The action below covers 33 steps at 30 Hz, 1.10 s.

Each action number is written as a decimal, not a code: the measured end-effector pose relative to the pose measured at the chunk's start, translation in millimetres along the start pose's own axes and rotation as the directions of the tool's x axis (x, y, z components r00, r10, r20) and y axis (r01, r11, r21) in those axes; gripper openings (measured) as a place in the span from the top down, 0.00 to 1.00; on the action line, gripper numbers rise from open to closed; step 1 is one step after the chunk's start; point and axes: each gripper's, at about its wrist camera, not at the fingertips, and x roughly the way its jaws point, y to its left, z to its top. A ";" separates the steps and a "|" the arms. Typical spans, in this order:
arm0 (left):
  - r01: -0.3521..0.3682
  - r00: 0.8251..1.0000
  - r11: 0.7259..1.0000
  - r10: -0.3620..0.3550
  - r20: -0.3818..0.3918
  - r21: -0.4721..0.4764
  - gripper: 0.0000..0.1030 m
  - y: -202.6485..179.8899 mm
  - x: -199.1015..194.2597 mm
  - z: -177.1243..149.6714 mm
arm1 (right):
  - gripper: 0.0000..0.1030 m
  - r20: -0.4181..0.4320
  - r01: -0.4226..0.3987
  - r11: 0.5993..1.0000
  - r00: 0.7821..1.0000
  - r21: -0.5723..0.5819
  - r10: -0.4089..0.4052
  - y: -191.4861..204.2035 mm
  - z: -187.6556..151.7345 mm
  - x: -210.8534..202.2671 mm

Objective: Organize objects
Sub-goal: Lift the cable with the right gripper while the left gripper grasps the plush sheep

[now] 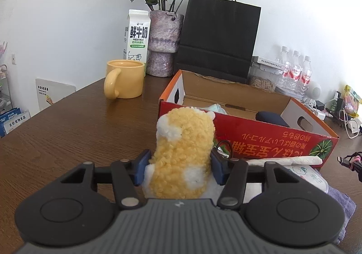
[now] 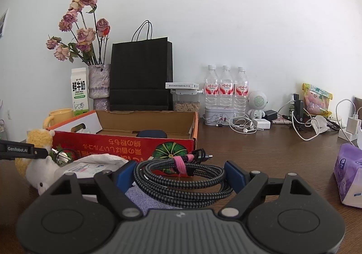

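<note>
While the left wrist view looks across the brown table (image 1: 74, 122), it lists: left gripper (image 1: 178, 169) with both blue pads pressed against the flanks of a yellow-and-white plush toy (image 1: 183, 152), which stands upright between them just in front of the red cardboard box (image 1: 267, 138); yellow mug (image 1: 124, 79), milk carton (image 1: 135, 36), vase of dried roses (image 1: 164, 43) and black paper bag (image 1: 219, 34) ranged behind, against the wall. Box is open-topped, with a dark item and something pale already inside. Right wrist view lists: right gripper (image 2: 181, 174) with pads set wide on either side of a coiled braided cable (image 2: 181, 177) tied with a pink band; the pads appear to clasp the coil's outer loops, though contact is hard to confirm. Same box (image 2: 126, 143) lies directly ahead, three water bottles (image 2: 226, 88) and a purple tissue pack (image 2: 348, 177) further right. Step in hand, by judgement: gathering loose items for the box. Next move likely calls for lifting the toy clear of the near wall, then releasing it inside.
</note>
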 end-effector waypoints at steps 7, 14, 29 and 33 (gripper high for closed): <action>0.004 0.997 1.000 -0.002 0.080 -0.026 0.46 7.1 -19.8 -0.7 | 0.20 0.017 0.003 1.000 1.000 -0.005 -0.003 0.2 0.5 -2.4; 0.060 0.990 0.998 -0.056 0.128 -0.030 0.46 10.6 -46.7 -4.9 | 0.20 0.032 0.008 1.000 0.999 -0.009 -0.008 0.7 -0.3 -4.6; 0.134 0.976 0.991 -0.129 0.176 -0.015 0.46 -12.4 -54.3 26.1 | 0.20 0.133 -0.070 0.996 0.988 -0.062 0.078 30.2 27.8 -6.4; 0.134 0.974 0.990 -0.127 0.187 -0.030 0.46 -17.5 -45.6 42.6 | 0.20 0.157 -0.089 0.993 0.982 -0.079 0.101 42.8 43.5 3.1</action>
